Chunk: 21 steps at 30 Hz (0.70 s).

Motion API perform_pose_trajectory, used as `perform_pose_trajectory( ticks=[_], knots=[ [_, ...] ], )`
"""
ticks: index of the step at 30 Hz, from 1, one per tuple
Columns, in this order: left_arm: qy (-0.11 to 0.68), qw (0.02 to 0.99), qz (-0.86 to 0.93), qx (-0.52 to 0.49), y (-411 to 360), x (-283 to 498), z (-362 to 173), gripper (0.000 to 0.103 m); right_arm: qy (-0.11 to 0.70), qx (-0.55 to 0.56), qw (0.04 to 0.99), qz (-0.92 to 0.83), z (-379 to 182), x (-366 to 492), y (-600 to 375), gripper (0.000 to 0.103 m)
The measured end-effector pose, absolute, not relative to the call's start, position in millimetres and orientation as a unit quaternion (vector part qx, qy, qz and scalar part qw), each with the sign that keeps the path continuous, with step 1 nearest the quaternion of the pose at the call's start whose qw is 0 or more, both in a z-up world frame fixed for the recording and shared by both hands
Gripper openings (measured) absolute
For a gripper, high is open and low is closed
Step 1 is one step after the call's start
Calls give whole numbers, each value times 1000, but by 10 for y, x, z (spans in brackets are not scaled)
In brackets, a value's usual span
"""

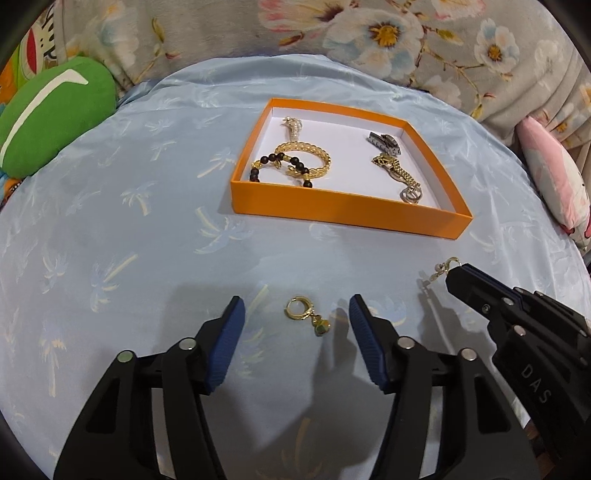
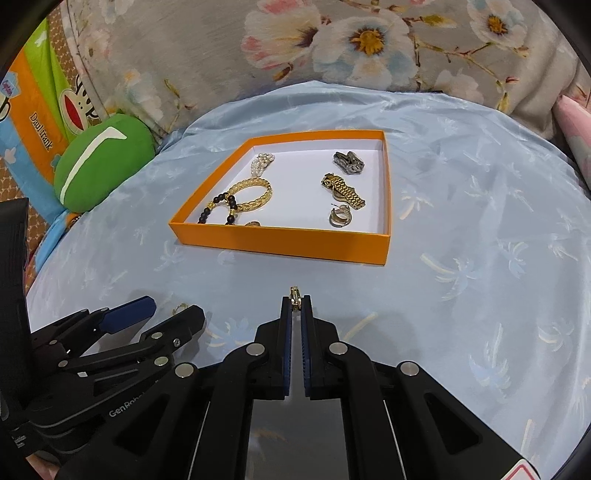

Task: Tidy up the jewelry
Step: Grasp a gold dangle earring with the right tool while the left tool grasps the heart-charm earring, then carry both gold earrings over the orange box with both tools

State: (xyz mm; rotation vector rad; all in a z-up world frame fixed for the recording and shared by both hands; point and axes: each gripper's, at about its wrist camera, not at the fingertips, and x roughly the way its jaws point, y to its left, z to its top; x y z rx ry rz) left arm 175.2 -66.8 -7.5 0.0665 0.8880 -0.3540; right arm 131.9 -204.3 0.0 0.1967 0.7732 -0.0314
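Note:
An orange box (image 1: pixel 332 210) (image 2: pixel 280 242) sits on the blue cloth and holds a gold chain bracelet (image 1: pixel 314 157) (image 2: pixel 255 192), a dark bead bracelet (image 1: pixel 273 164), a pearl piece (image 2: pixel 262 162), a gold watch-band piece (image 2: pixel 343 190), a silver piece (image 2: pixel 349 162) and hoop rings (image 2: pixel 340 218). My left gripper (image 1: pixel 297 317) is open, its fingers either side of a gold hoop earring (image 1: pixel 306 315) lying on the cloth. My right gripper (image 2: pixel 295 301) is shut on a gold earring (image 2: pixel 294 295) (image 1: pixel 445 267), held just above the cloth in front of the box.
A green plush cushion (image 1: pixel 51 118) (image 2: pixel 99 162) lies at the left. A floral blanket (image 1: pixel 369 33) runs along the back. A pink pillow (image 1: pixel 554 184) lies at the right. The blue palm-print cloth (image 2: pixel 480 258) covers the surface.

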Motion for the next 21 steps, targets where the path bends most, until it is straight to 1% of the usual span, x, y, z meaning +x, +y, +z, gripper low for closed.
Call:
perform_pose_trajectory(
  ticks=[1, 2, 4, 5, 6, 7, 15, 21],
  knots=[
    [426, 888, -170, 34, -670, 1747, -77, 44, 376, 96, 922, -15, 2, 1318, -2049, 4],
    [425, 889, -170, 36, -672, 1745, -78, 41, 375, 96, 922, -15, 5, 1318, -2049, 4],
    [424, 889, -170, 35, -657, 1744, -82, 26, 375, 94, 922, -15, 2, 1320, -2043, 4],
    [424, 889, -169, 35, -656, 1744, -83, 23, 375, 94, 922, -15, 2, 1319, -2042, 4],
    [424, 889, -171, 35, -656, 1745, -82, 17, 375, 94, 922, -15, 2, 1318, -2043, 4],
    [424, 888, -171, 34, -657, 1744, -83, 14, 374, 94, 922, -16, 3, 1318, -2042, 4],
    [426, 885, -187, 12, -595, 1728, -30, 14, 363, 97, 927, -15, 64, 1293, -2057, 4],
    [408, 891, -199, 8, -634, 1791, 190, 14, 337, 88, 937, -21, 269, 1354, -2140, 4]
  ],
)
